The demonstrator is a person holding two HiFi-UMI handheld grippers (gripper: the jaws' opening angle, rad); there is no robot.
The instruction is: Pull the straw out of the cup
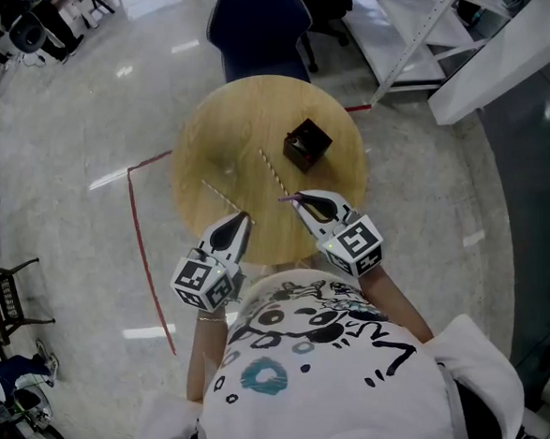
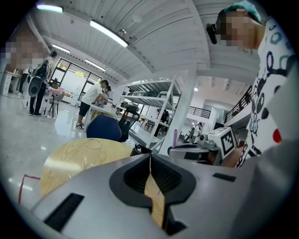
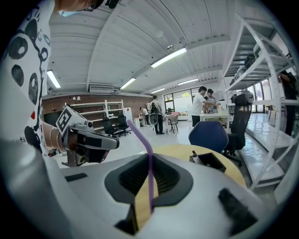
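Note:
My right gripper [image 1: 295, 200] hovers over the near part of the round wooden table [image 1: 249, 112], shut on a purple straw [image 3: 145, 140]. The straw sticks up and to the left out of the jaw tips, and it also shows in the left gripper view as the purple straw [image 2: 175, 137]. My left gripper [image 1: 245, 216] is beside it at the table's near edge, its jaws closed together with nothing visible between them. No cup is in any view. A striped straw [image 1: 219, 195] lies on the table and ends at the left gripper's tips. A second striped straw [image 1: 272, 170] lies near the centre.
A small black box [image 1: 307, 144] with something inside stands right of the table's centre. A blue chair [image 1: 259, 23] stands behind the table. Red tape [image 1: 139, 223] marks the floor on the left, and white shelving [image 1: 430, 25] is at the back right. People stand far off.

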